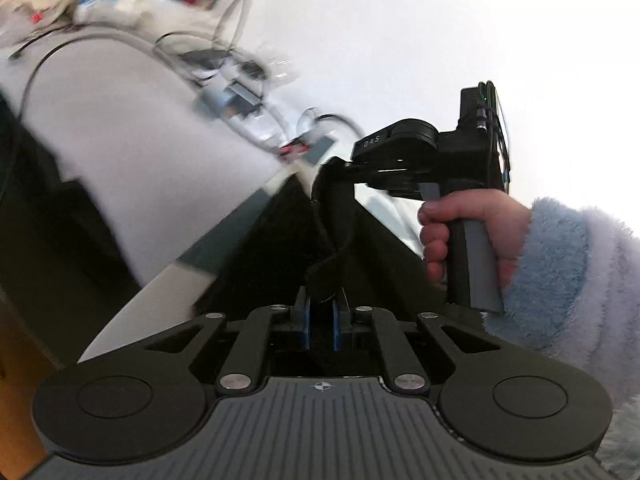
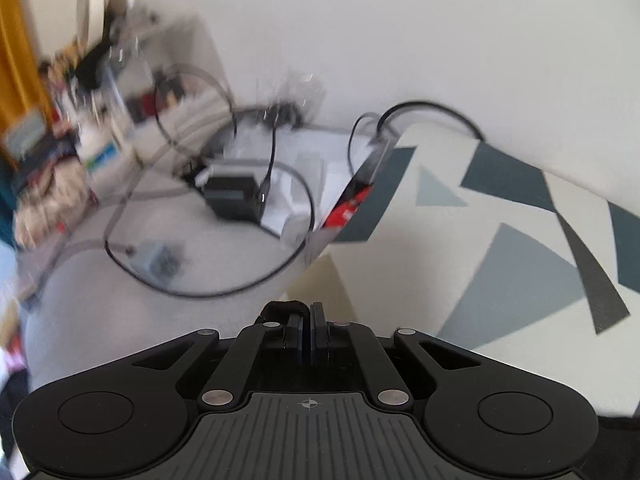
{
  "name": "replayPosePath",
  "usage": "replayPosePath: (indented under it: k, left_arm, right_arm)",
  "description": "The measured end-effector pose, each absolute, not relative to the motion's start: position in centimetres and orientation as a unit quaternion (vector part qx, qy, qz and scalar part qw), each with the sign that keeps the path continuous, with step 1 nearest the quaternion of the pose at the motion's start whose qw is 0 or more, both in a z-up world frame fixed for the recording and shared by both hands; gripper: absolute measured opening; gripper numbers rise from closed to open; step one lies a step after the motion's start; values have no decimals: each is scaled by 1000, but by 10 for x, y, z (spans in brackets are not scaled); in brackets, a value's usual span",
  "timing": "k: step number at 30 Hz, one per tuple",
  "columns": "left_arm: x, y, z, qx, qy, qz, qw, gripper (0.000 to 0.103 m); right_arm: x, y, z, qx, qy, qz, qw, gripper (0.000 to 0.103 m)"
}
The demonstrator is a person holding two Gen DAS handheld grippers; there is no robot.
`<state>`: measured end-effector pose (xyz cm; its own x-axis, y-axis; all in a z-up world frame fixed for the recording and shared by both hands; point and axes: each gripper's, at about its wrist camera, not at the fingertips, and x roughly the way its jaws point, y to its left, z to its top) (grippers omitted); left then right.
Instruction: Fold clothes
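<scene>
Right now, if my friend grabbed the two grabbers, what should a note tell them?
Left gripper: shut on an edge of the black garment.
Right gripper: shut on a black fabric edge, probably the same garment; the other view shows it gripping the upper corner.
The garment hangs stretched between both grippers, above the patterned cloth.
Done: garment picked up by two points.
Left: all the folding. No fold is visible yet. Keep both grips tight.

I am looking at a plain white wall [image 2: 400, 32] catching bright, even light. Black cables [image 2: 208, 280] are looping over the pale floor [image 2: 120, 312], a dark box [image 2: 234, 198] is sitting among them, and cluttered shelves [image 2: 132, 92] are blurring beside an orange strip [image 2: 16, 40].
</scene>
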<state>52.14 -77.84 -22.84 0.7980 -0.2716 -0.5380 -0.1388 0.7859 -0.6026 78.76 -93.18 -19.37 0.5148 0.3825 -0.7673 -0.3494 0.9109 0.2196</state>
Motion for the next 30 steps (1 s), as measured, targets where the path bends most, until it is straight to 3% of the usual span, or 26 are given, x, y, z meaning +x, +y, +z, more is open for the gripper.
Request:
replayPosePath:
  k: [5,14,16,20,26,28,29,30]
  left_arm:
    - [522,-767,-254,-358,342,8,869,10]
    - [520,-773,-242,-317,354,13,880,17]
    - [520,-774,-242,-305,357,13,883,17]
    - [523,-777,-240,-288,359,15,888,17]
    - [524,-777,-238,-281,356,18,891,18]
    - [527,-777,-239,-278,363,20,889,18]
    - [529,-778,-239,-274,367,21,889,18]
    - [531,-780,-237,-266,369,22,890,18]
  right_arm:
    - [796,-913,-224,12,475,182,861,3]
    - [814,-918,-211,41,527,169,832,8]
    - [821,-920,-209,46,548,163,819,13]
    - [835,-914,-212,-2,583,135,801,43]
    - [842,-898,-196,-70,589,137,793,45]
    - [842,-893,-195,-99,590,135,790,51]
    - [842,-890,-195,-113,590,134,788,61]
    - [842,-886,-195,-127,590,133,786,64]
